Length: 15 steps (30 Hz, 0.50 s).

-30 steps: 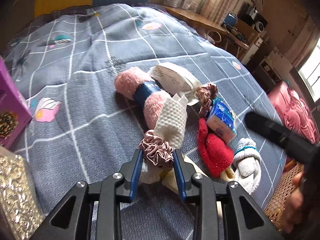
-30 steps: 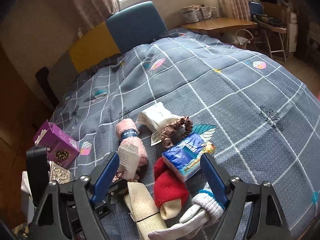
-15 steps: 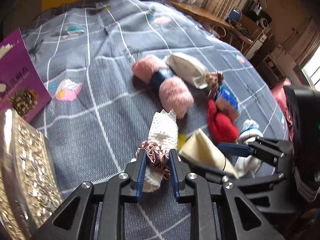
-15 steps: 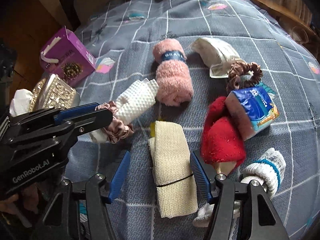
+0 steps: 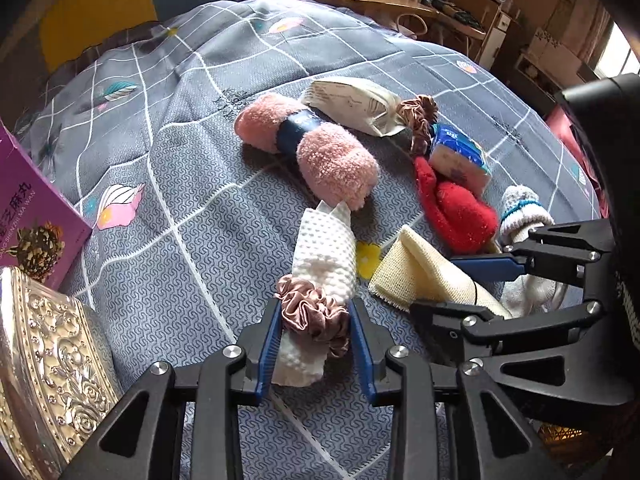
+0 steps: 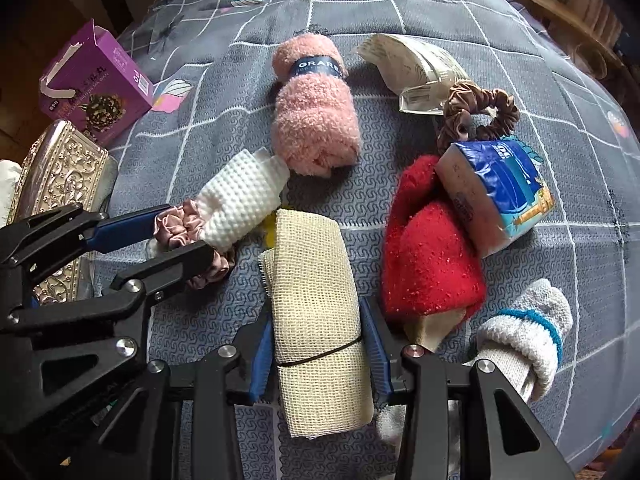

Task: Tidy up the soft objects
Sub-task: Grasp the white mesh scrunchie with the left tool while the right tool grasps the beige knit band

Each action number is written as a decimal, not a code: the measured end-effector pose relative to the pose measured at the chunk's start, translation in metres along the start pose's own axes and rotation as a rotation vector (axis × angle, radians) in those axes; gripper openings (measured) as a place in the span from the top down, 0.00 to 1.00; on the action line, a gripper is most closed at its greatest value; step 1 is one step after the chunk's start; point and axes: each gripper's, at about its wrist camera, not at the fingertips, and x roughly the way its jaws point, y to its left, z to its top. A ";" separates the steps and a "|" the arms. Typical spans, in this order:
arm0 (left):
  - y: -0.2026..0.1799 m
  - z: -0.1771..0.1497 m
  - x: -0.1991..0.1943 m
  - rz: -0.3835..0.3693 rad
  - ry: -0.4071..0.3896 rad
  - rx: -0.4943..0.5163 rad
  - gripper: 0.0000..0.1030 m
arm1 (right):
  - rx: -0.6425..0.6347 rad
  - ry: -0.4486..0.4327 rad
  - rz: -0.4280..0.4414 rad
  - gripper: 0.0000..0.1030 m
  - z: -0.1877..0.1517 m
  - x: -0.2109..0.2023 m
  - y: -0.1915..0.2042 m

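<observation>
- On the bed (image 6: 400, 12), right gripper (image 6: 318, 354) fingers are closing around the beige roll (image 6: 316, 320).
- At nine o'clock, left gripper (image 5: 314, 354) fingers are opening around the white roll (image 5: 324, 264); lifting comes next.

Landmark: rolled cream open-weave cloth (image 6: 320, 320) bound with a thin black band.

- Its near end runs under the right gripper (image 6: 318, 352) body; whether the blue pads press it or only flank it cannot be told.
- Left of it, the white waffle-textured cloth roll (image 5: 320, 276): near end hidden behind the pink satin scrunchie (image 5: 314, 312) and the left gripper (image 5: 314, 344).
- Far left, the purple printed carton (image 5: 32, 220) and embossed silver tin (image 5: 48, 364) are cut by the frame edge.
- Right of it, the grey-white sock with a teal band (image 6: 528, 332) is partly behind a gripper arm.
- Beyond it, desk clutter too small to identify.
</observation>
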 end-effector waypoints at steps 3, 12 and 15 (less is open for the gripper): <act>-0.001 0.000 -0.001 0.002 0.023 0.012 0.68 | 0.000 0.001 0.000 0.59 0.000 0.000 0.000; -0.010 -0.002 0.001 0.031 0.052 0.104 0.62 | 0.004 -0.003 0.003 0.58 0.000 0.002 0.000; -0.007 -0.002 0.001 0.026 0.051 0.080 0.67 | 0.011 -0.004 0.003 0.59 0.000 0.002 -0.001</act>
